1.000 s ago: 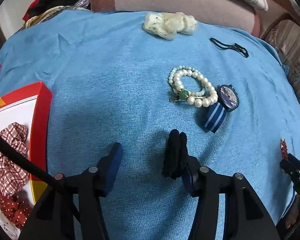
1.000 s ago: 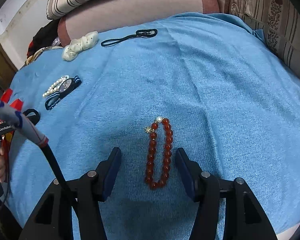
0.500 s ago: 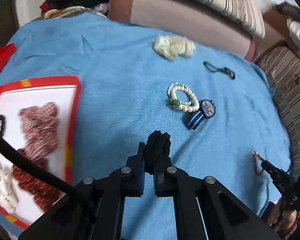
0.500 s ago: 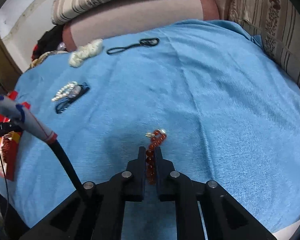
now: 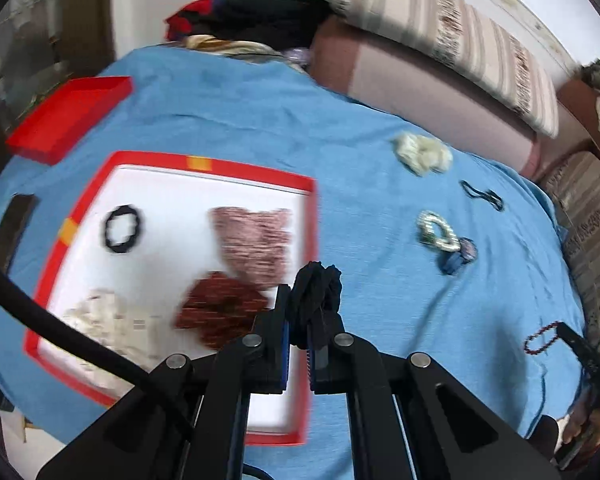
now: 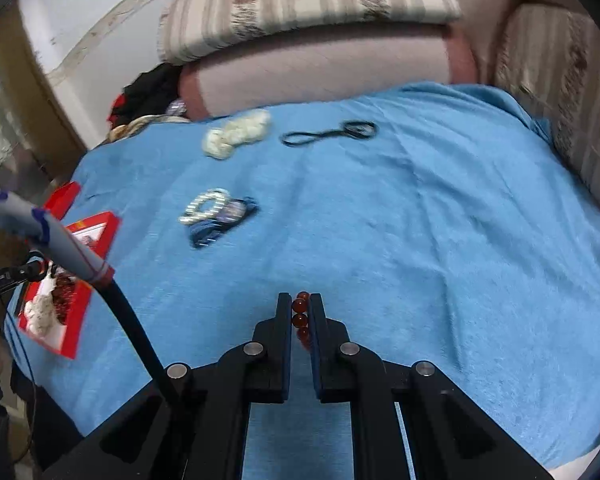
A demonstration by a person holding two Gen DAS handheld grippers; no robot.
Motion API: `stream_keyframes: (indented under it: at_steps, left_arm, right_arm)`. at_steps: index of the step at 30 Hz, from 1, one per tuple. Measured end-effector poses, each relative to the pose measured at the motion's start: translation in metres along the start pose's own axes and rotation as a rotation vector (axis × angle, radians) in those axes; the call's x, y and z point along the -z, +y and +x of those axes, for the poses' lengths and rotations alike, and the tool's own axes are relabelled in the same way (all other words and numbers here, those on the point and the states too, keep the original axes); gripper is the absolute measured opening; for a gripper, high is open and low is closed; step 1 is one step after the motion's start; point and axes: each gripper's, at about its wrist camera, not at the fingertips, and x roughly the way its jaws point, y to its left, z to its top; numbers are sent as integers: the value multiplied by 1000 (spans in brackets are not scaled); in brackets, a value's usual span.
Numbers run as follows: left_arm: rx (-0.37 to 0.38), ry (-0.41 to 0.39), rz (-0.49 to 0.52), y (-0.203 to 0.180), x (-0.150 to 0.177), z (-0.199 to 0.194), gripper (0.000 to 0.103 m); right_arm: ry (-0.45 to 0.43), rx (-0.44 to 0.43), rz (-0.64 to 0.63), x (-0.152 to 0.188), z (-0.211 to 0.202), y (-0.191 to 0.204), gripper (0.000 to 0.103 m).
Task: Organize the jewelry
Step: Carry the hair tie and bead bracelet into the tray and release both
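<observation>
Biggest risk is the red box (image 5: 312, 216): its near right wall sits directly under the left tongs (image 5: 298, 344), so an early release puts the load on the rim or outside, on the blue blanket (image 5: 240, 128). Box floor lies ahead-left of those tongs, already crowded by the checked scrunchies.

Left tongs are clamped tight on a black scrunchie (image 5: 318, 284), most of it bunched above the tips (soft fabric, could snag a pad on opening).

Right tongs (image 6: 301, 316) are pinched narrow on a red bead bracelet (image 6: 300, 318), held by a few beads only. Round, hard beads: could roll out mid-carry. Box is far left of them, so a long carry.

Pearl bracelet (image 6: 204, 206) and watch (image 6: 228, 220) remain ahead-left, touching; likely to drag together.
</observation>
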Motion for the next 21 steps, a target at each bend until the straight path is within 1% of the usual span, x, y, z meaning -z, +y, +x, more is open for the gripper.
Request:
stream_keyframes:
  at_steps: [3,7,10,16,18,21]
  left_arm:
    - [-35,-3,-28,29,-2,-5,6]
    - [-82,2,-55,63,-7,-4,6]
    - [-90,12,-81,85,-15,1,6]
    - [-90,40,-76,109,-45,24,6]
    - [-92,57,-80,116,-56,37,6]
    - [-104,81,-93,128,-70,57,6]
  right_arm:
    - [-1,-37,-52,-10,0,29,8]
    - [5,-105,-124,-26,8,78,8]
    - [11,-160,-190,-38,17,122,8]
    - [35,-280,-293,-53,35,211,8]
    - [47,-322,-332,-57,45,245,8]
    - [68,-363,-384,-60,62,287,8]
